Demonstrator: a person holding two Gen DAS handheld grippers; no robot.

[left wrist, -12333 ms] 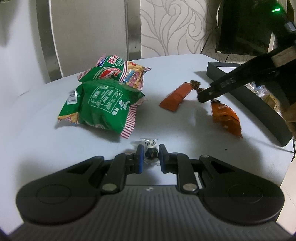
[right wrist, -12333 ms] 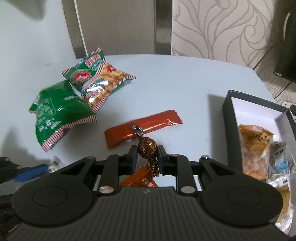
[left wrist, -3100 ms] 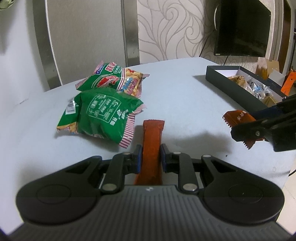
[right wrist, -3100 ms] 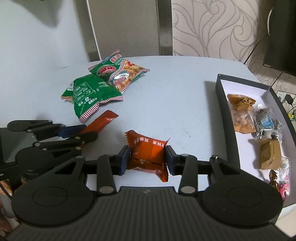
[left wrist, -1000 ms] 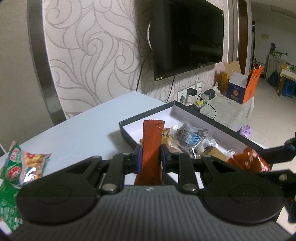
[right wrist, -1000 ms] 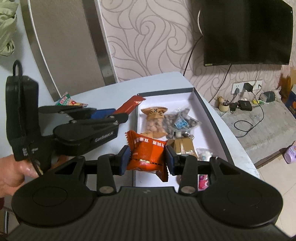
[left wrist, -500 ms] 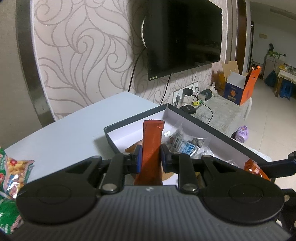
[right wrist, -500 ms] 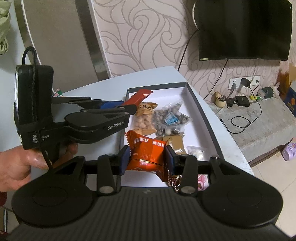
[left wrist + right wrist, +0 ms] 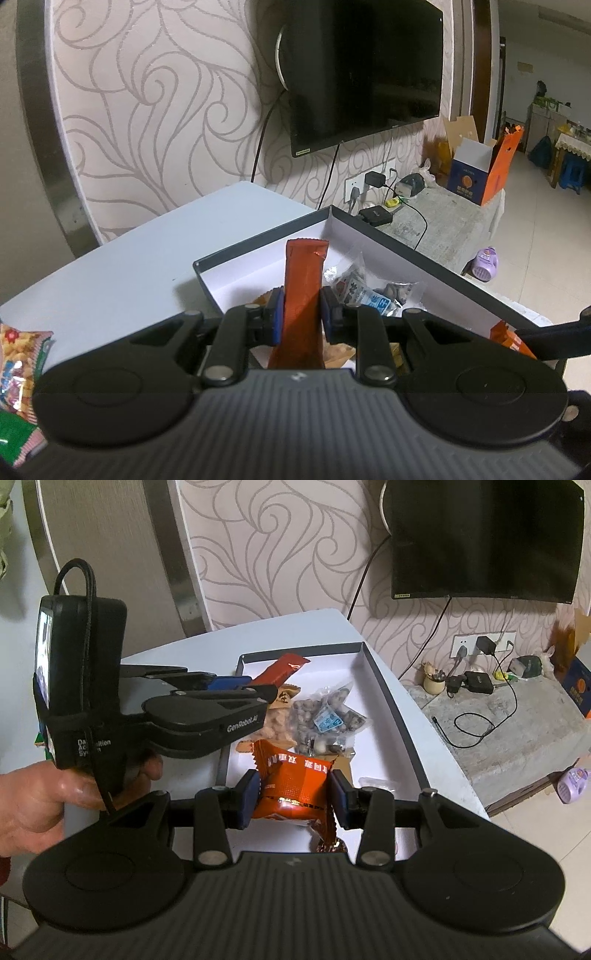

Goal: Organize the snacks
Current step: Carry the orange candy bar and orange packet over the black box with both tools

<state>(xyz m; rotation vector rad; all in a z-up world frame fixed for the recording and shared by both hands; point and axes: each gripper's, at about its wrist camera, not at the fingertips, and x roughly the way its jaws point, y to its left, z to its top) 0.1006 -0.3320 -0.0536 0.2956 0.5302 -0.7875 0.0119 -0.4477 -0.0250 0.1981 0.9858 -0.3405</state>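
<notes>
Mid-delivery: two snacks carried to the box (image 9: 388,686), neither released yet. Left tongs (image 9: 302,314) clamped on a long orange bar (image 9: 303,291), held upright with its top end over the far corner of the box. Right tongs (image 9: 293,799) gripping a square orange packet (image 9: 291,782) by its sides, hovering over the near end of the box.

Next, by the look of it: lower each snack inside the walls, then spread the tongs and lift clear. Worth setting the bar down first along the bare white strip at the far end, since the left tongs sit across the left wall and partly over the nut bags (image 9: 325,712) already lying there.

Room: middle of the box crowded with small bags; free floor at the far end and along the right wall. Dark rim on every side, so a low sideways exit risks catching it. Box close to the counter (image 9: 280,631) edge on the right, with a drop to the floor beyond. Green snack bags (image 9: 18,365) waiting well apart on the left.
</notes>
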